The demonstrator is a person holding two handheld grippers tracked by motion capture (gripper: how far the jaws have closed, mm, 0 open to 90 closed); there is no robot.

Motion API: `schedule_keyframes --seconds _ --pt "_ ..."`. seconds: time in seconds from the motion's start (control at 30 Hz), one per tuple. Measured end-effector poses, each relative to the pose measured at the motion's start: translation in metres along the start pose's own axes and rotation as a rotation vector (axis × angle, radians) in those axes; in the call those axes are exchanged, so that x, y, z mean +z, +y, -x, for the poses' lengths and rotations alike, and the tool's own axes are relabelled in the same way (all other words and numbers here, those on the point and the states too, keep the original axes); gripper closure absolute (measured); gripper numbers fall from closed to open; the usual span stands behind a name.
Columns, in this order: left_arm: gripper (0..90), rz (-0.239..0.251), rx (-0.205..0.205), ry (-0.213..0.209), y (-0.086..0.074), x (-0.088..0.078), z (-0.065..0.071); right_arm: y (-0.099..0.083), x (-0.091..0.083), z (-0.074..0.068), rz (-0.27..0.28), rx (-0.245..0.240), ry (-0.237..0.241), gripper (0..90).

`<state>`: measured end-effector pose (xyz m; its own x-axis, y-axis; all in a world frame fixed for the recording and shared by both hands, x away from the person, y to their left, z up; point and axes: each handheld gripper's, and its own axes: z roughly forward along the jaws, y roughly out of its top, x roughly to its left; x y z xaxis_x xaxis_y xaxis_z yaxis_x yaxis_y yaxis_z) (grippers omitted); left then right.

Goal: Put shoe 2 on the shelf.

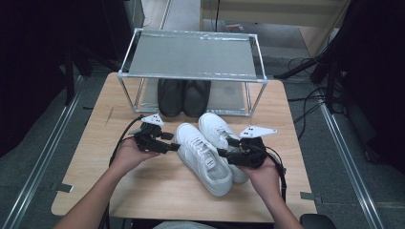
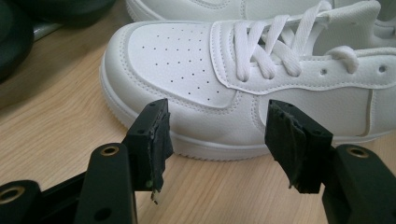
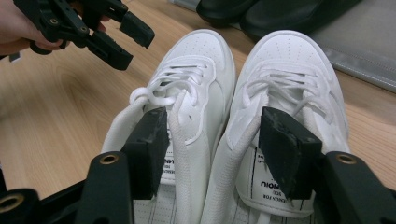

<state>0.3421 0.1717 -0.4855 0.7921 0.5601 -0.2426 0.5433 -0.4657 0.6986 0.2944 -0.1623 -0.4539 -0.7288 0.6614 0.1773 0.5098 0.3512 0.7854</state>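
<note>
Both grippers sit at the near half of the wooden table (image 1: 95, 157), one on each side of a pair of white sneakers. Right gripper (image 3: 212, 140) is at the heel end of the pair, its jaws standing wide with one pad inside each shoe opening, so that the two inner collar walls lie between the pads; neither pad visibly presses on them, and it has hold of nothing. Left gripper (image 2: 217, 142) hovers just beside the outer flank of the left sneaker (image 1: 203, 157), jaws spread wide and empty, the shoe's side wall and sole edge straight ahead of the pads and not touched. Behind the shoes, at the far half of the table, stands a metal-framed rack (image 1: 191, 55) with a grey top shelf, and under it a pair of black shoes (image 1: 184, 98) sits side by side, toes toward the person. The white pair lies between the rack and the person, near the table's middle. In the high view the left sneaker and the right sneaker (image 1: 219, 131) lie flank to flank and touching, long axes parallel and slanted: toes point away toward the rack and slightly left, heels toward the person's right hand (image 1: 265, 179). Both stand upright on their soles, laces (image 3: 180, 77) tied and facing up.
</note>
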Motion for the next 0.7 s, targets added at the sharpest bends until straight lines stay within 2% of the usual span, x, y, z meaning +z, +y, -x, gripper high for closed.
schedule_keyframes --seconds 0.43,0.53,0.6,0.7 --pt "41.0 -0.006 0.014 -0.013 0.005 0.004 0.000 -0.007 0.013 -0.005 0.005 0.016 -0.034 37.8" --pt "41.0 0.003 0.018 -0.012 0.005 0.003 0.001 -0.009 0.020 -0.003 -0.014 0.039 -0.012 40.4" --pt "41.0 0.004 0.017 -0.012 0.005 0.003 0.001 -0.009 0.022 -0.005 -0.023 0.020 -0.030 40.6" --pt "41.0 -0.004 0.016 -0.015 0.005 0.003 0.000 -0.010 0.023 -0.007 -0.018 0.018 -0.036 40.1"
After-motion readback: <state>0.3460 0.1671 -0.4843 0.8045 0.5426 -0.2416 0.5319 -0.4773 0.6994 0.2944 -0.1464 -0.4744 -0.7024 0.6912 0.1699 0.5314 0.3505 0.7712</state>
